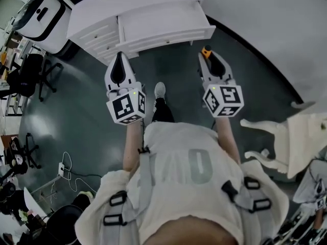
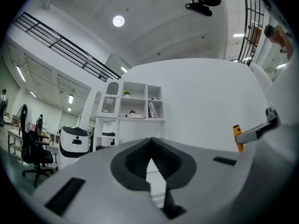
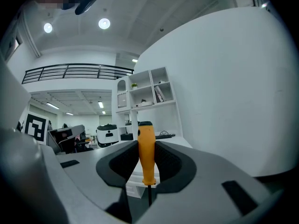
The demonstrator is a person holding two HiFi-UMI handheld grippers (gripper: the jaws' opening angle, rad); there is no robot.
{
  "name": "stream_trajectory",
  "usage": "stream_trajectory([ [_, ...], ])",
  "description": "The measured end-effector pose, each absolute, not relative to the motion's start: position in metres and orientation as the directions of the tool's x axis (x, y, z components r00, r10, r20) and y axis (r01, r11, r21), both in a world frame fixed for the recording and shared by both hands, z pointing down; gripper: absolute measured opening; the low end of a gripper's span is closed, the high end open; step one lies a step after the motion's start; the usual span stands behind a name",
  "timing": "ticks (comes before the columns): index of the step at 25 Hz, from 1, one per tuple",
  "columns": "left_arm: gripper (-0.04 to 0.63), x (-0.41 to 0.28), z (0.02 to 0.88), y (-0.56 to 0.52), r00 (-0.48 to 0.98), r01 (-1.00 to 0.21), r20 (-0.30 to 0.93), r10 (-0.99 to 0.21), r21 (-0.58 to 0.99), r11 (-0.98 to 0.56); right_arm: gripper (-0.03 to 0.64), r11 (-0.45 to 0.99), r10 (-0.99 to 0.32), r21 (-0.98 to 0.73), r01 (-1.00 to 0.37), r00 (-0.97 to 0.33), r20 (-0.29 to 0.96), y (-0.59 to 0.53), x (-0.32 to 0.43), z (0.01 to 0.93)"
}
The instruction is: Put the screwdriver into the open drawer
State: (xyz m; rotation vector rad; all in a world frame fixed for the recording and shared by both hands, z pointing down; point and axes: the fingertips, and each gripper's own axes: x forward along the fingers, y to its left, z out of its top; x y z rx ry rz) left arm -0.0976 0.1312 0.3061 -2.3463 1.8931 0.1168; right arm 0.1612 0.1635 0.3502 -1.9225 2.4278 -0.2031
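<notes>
The screwdriver (image 3: 146,155) has an orange handle and stands upright between the jaws of my right gripper (image 3: 146,164), shaft pointing down. In the head view the right gripper (image 1: 208,56) is shut on it, and the screwdriver handle's end (image 1: 206,50) pokes out just short of the open white drawer (image 1: 168,39). The drawer is pulled out of a white cabinet (image 1: 97,11) and looks bare inside. My left gripper (image 1: 119,56) is level with the right one, in front of the cabinet's left part. Its jaws (image 2: 150,164) are together with nothing between them. The left gripper view also catches the screwdriver (image 2: 238,136) at its right.
A white wheeled machine (image 1: 41,14) stands left of the cabinet, with office chairs (image 1: 36,73) beyond it. A curved white wall (image 1: 276,29) runs along the right. A white chair (image 1: 291,137) lies at the right. Cables (image 1: 69,170) lie on the dark floor at lower left.
</notes>
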Motion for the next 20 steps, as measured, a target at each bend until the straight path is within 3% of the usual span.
stream_trajectory([
  [20,0.005,-0.124,0.318,-0.091,0.292,-0.957,-0.067,-0.954,-0.022,-0.291,0.103,0.172,-0.969,-0.124,-0.977,-0.191,0.159,-0.042,0.118,0.357],
])
